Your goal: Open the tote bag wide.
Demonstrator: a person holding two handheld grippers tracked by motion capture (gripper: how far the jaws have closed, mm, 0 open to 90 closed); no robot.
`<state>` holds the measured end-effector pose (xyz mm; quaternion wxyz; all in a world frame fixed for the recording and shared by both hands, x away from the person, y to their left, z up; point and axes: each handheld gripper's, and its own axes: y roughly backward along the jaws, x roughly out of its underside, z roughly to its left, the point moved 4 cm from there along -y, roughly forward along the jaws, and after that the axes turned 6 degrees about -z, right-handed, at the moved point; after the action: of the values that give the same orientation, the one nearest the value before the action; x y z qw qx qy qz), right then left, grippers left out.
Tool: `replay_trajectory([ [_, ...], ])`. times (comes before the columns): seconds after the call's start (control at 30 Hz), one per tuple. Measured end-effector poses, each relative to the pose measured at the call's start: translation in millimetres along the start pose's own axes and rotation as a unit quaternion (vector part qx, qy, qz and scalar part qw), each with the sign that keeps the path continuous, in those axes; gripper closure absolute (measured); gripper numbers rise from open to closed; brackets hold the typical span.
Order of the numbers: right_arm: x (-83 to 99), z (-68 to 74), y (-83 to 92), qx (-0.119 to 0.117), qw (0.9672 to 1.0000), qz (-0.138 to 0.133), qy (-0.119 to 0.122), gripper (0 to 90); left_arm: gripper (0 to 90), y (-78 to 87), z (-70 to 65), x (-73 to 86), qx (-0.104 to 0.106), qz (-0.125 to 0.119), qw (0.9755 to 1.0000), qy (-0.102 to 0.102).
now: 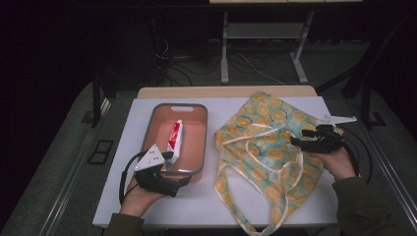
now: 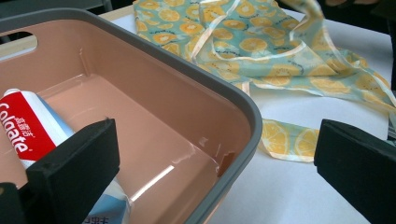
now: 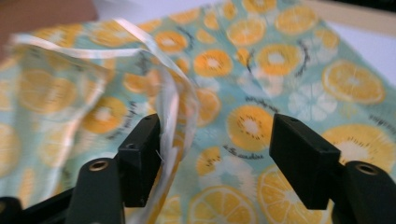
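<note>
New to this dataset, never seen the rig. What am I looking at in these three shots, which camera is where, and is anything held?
No robot arm here: a person holds a two-jaw hand gripper in each hand at a white table. The high view is a fixed camera looking down and forward over the table. The other two pictures come from cameras riding on the grippers, looking along their black jaws.

On the table stand a pink tray with a grey rim, holding a toothpaste tube, and beside it a lemon-print cloth bag.

The left gripper is open, straddling the tray's near corner, gripping nothing. The right gripper is over the bag, jaws apart; a fold of the bag's edge lies against one jaw, but it is not pinched.
</note>
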<state>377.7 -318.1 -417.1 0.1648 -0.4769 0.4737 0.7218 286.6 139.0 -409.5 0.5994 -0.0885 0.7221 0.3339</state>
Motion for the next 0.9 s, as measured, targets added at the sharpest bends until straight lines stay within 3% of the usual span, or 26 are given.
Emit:
replay_trajectory([
  [0.13, -8.5, 9.7, 12.8, -0.008, 0.9998, -0.013, 0.012, 32.4, 0.0, 0.0, -0.1, 0.0, 0.0, 0.0, 1.0, 0.0],
  [0.23, -12.1, 14.2, 15.8, -0.022, 0.9995, -0.019, 0.007, 31.0, 0.0, 0.0, 0.0, -0.1, 0.001, 0.0, 1.0, -0.001],
  [0.43, -7.4, 44.3, 1.5, -0.07, 0.9971, 0.0, 0.031, 31.6, 0.0, 0.0, 0.1, -0.2, 0.001, 0.0, 1.0, -0.001],
  [0.57, 1.4, 70.0, -14.5, -0.112, 0.9912, 0.04, 0.058, 37.4, 0.0, -0.1, 0.0, -0.3, 0.001, 0.0, 1.0, -0.001],
  [0.73, 9.5, 100.6, -25.8, -0.149, 0.9826, 0.057, 0.095, 51.3, 0.0, -0.4, 0.0, -0.4, 0.001, 0.001, 1.0, -0.002],
  [0.83, 18.6, 112.3, -34.0, -0.158, 0.9766, 0.084, 0.119, 54.9, 0.0, -0.5, -0.2, -0.4, 0.001, 0.001, 1.0, -0.002],
  [0.9, 25.5, 115.0, -40.1, -0.151, 0.974, 0.1, 0.136, 55.2, 0.0, -0.5, -0.2, -0.4, 0.001, 0.001, 1.0, -0.002],
])
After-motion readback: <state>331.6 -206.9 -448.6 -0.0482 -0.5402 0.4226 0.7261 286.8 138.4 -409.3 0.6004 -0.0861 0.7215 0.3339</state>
